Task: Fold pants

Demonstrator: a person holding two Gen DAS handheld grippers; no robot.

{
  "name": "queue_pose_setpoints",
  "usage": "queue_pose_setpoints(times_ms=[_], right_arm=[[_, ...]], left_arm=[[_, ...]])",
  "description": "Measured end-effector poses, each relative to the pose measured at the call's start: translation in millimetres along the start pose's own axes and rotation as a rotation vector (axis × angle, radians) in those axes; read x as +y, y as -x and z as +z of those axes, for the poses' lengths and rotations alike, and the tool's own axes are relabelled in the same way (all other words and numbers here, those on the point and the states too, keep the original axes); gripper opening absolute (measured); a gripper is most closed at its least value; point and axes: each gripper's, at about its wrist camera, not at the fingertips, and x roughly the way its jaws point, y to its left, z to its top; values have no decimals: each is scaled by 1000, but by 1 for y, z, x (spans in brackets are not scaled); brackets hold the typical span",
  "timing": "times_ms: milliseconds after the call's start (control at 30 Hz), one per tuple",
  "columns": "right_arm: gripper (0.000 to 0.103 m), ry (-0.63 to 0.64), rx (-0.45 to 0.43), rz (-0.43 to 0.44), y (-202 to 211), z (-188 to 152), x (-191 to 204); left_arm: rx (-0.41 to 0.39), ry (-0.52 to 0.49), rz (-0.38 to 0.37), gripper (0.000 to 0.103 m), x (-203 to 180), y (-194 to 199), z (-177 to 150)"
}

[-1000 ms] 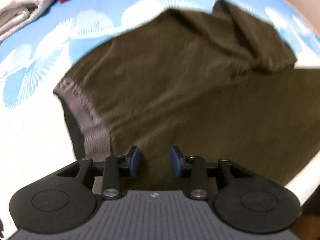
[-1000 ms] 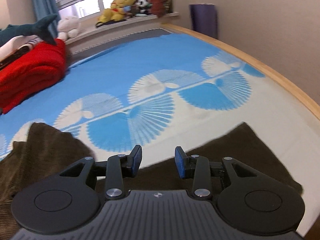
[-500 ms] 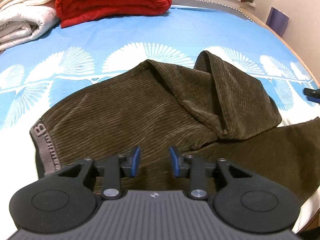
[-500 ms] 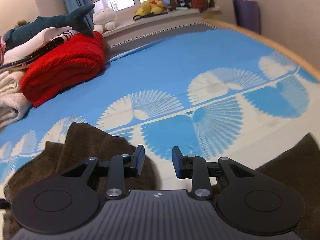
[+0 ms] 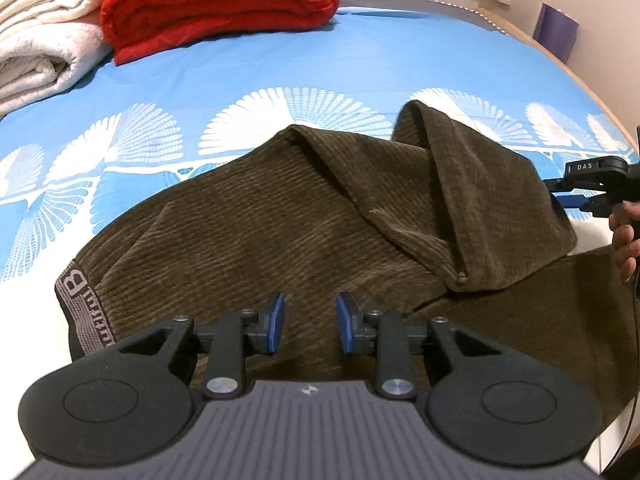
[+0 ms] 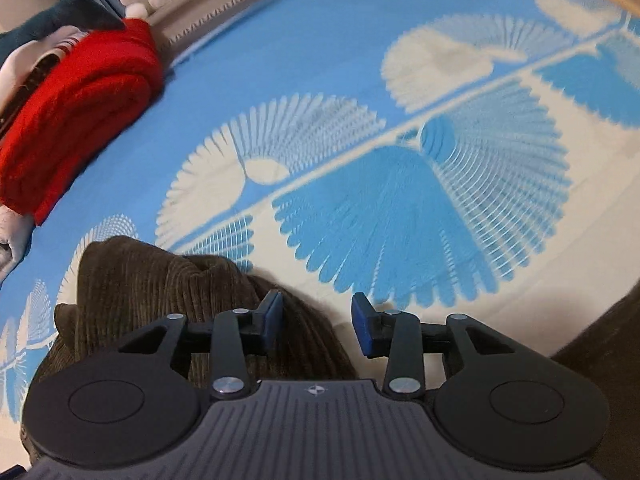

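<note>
Olive-brown corduroy pants (image 5: 280,232) lie across the blue fan-patterned bed sheet (image 5: 380,56). Their grey waistband (image 5: 80,300) is at the left, and one leg is folded back into a rumpled hump (image 5: 472,200). My left gripper (image 5: 310,324) hovers over the seat of the pants, open, with nothing between its pads. My right gripper (image 6: 317,320) is beside the hump's edge (image 6: 160,292); its jaws are opening and hold nothing. In the left wrist view the right gripper (image 5: 558,194) and a person's hand (image 5: 624,240) sit at the hump's right edge.
A folded red blanket (image 5: 216,4) and rolled white blankets (image 5: 44,48) lie at the back left. A shark plush (image 6: 60,12) rests above the red blanket (image 6: 80,112). A purple object (image 5: 556,32) stands by the wall. The wooden bed edge (image 5: 592,96) curves along the right.
The left gripper drew back, so more of the pants and bed shows. The right gripper dropped towards the folded-back leg and entered the left view; its jaws narrowed, then widened.
</note>
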Motion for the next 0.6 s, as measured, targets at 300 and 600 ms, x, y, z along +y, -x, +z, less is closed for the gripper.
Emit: queue_pose_setpoints(times_ms=[300,600], right_arm=[[10,242,-11,0,1,0,37],[5,831,150,618,105,-72,101]], left_arm=[[-7,37,8,32,27,4,7],[-23,32,0,32,27,17,2]])
